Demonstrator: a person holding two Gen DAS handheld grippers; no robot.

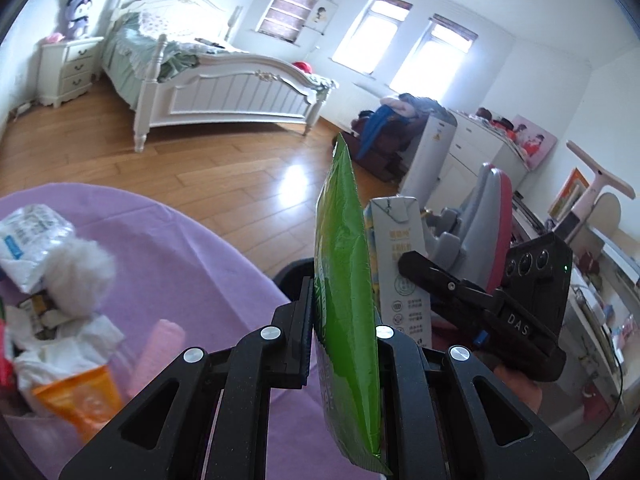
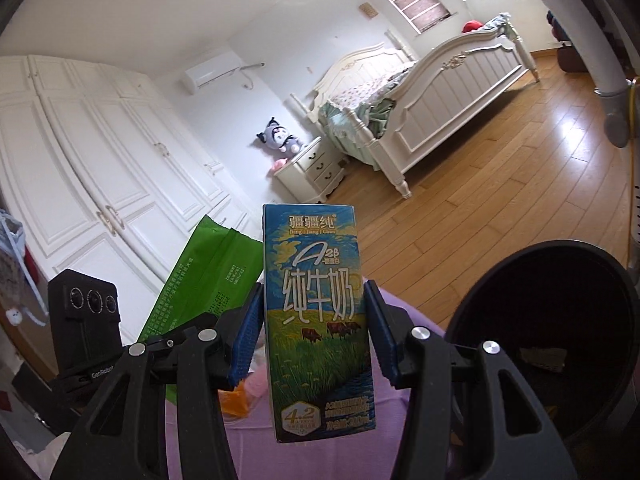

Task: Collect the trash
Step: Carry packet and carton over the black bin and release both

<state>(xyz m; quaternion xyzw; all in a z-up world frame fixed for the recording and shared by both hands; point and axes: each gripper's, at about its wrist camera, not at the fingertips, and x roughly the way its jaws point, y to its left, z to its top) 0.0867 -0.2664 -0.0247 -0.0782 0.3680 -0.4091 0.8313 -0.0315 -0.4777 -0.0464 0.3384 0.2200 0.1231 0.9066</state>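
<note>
My left gripper [image 1: 344,320] is shut on a flat green snack wrapper [image 1: 346,280], which stands on edge between its pads above the purple tablecloth [image 1: 192,264]. To its right in the same view, my right gripper [image 1: 404,264] holds a milk carton [image 1: 400,248]. In the right wrist view, my right gripper [image 2: 314,332] is shut on that blue and green milk carton [image 2: 320,320], upright between the blue pads. The green wrapper [image 2: 200,276] shows to the left of it. A black bin [image 2: 552,340] stands open at the lower right, with a scrap inside.
More trash lies on the tablecloth at left: a plastic pack of tissues [image 1: 32,240], crumpled white paper [image 1: 60,344], an orange wrapper [image 1: 84,400] and a pink tube [image 1: 156,352]. Beyond the table are wood floor, a white bed [image 1: 224,92] and a grey and pink chair [image 1: 484,216].
</note>
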